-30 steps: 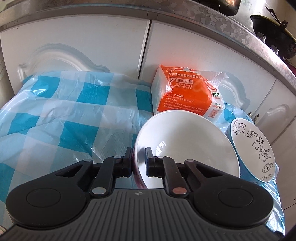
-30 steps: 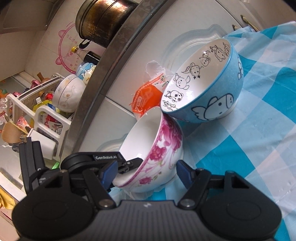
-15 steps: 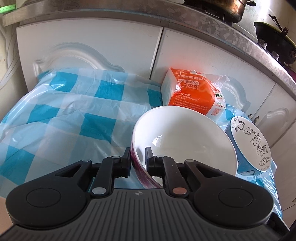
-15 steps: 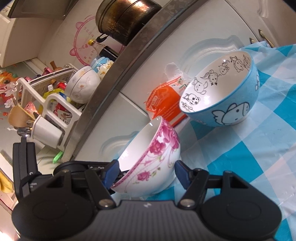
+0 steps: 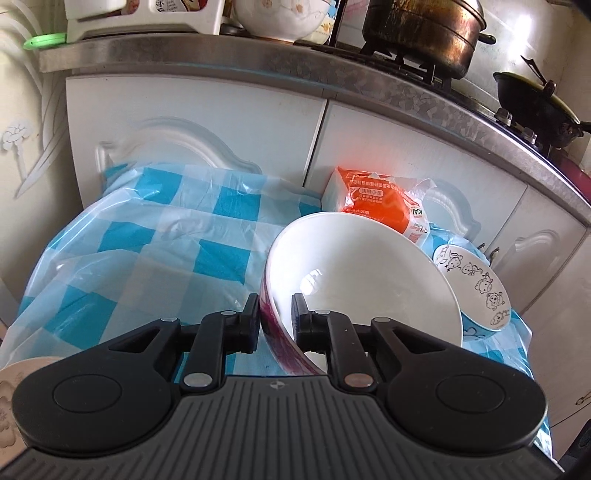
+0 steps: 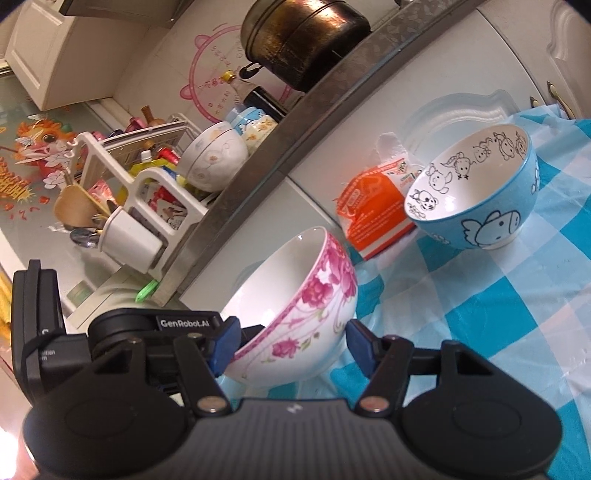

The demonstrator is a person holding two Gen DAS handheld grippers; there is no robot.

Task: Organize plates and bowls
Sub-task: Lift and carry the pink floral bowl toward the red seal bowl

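- where the blue-and-white checked cloth (image 5: 155, 258) covers the low surface in front of the white cabinet doors (image 5: 207, 125), the pink-flowered bowl (image 5: 354, 280) serves as the landmark for everything below.
- left of that bowl the cloth lies wrinkled and glossy, reaching back to the cabinet doors.
- at the bowl's near rim the left gripper (image 5: 275, 319) is clenched on the wall, one finger outside and one inside the white interior; the bowl is tipped, its opening facing up and away.
- in the right wrist view the same bowl (image 6: 295, 314) shows its pink flower print, tilted over the cloth (image 6: 498, 314) with its mouth turned toward the cabinet; whether its base touches the cloth cannot be told.
- the right gripper (image 6: 291, 345) sits around the bowl's lower side with its jaws spread wide, blue pads (image 6: 360, 343) apart from the bowl wall, grasping nothing.
- behind the bowl, against the cabinet, stands an orange packet (image 5: 380, 201).
- right of the bowl, just beside it, a blue bowl with cartoon animal drawings (image 5: 476, 291) sits upright on the cloth; the right wrist view (image 6: 476, 195) shows it next to the orange packet (image 6: 373, 210).
- above and behind the bowl, on the countertop (image 5: 258, 62), are a dark metal pot (image 5: 421, 33) and a white dish rack (image 6: 147, 192) with a pale bowl (image 6: 214, 155).
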